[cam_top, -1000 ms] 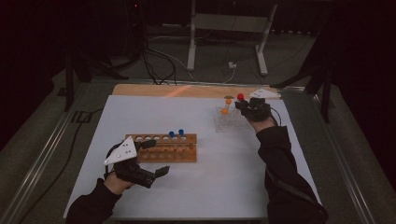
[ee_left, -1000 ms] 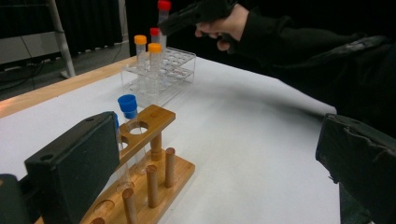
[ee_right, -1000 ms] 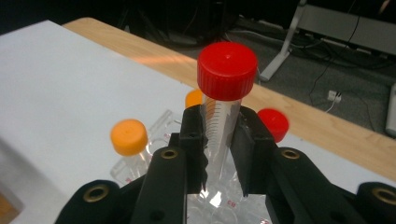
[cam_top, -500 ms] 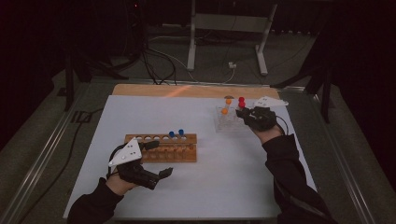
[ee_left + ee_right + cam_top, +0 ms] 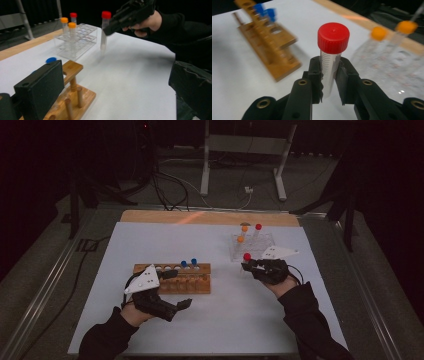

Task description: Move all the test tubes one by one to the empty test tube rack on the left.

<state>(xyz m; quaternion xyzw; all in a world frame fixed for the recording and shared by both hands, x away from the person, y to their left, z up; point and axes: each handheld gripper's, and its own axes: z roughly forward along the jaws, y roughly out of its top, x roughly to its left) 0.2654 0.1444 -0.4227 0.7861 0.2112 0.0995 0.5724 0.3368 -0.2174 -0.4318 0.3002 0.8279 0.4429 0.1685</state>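
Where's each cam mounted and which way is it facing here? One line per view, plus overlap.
High view: above the person's side, looking forward and down on the table; both forearms, left gripper, right gripper.
Left gripper view: rides the left gripper, facing its jaws and the wooden rack; far hand.
Right gripper view: along its jaws, shut on the red-capped tube.
Shared: that tube, both racks, including the clear rack.

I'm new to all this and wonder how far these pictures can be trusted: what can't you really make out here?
- Wooden rack, right gripper view: smeared by motion blur; its holes can't be counted.
- Clear rack, high view: dim and small; compartments unreadable.
- Red-capped tube, right gripper view: lower end hidden behind the right claw.
- Left claw, left gripper view: picture edges cut both jaws.
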